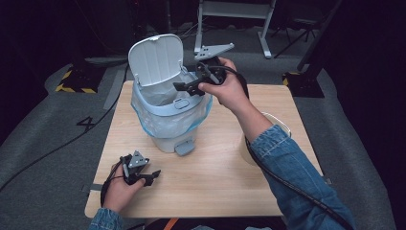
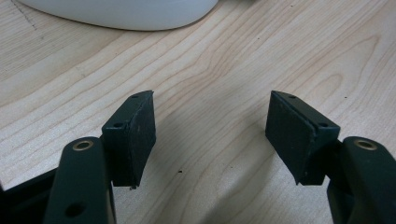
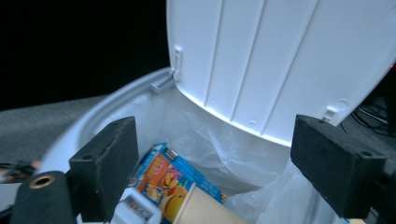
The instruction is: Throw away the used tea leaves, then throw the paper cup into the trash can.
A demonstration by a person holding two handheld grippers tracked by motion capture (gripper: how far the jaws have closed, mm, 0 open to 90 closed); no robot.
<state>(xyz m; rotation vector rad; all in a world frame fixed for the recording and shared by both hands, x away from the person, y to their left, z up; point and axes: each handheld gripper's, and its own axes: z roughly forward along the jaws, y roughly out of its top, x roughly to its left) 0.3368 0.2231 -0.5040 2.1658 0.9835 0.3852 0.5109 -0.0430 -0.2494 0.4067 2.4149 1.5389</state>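
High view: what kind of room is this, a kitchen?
Probably not a kitchen; more likely a lab or studio. A lone wooden table stands on grey carpet, with hazard-striped stand bases, floor cables and a white desk frame behind.

Left hand-held gripper (image 1: pixel 152 175) low, jaws apart; right hand-held gripper (image 1: pixel 181 86) raised, jaws wide.

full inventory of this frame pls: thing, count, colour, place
pedal bin: 1, white with grey rim, far left part of the table, lid up
bin liner: 1, clear bluish, folded over the bin's rim
carton: 1, blue and orange, inside the bin
paper cup: 1, tan, inside the bin, lying on the carton
white round object: 1, on the table's right side, partly behind the right forearm
table: 1, light wood
left gripper: 1, black, jaws open, low over the table's near left
right gripper: 1, black, jaws open over the bin's mouth
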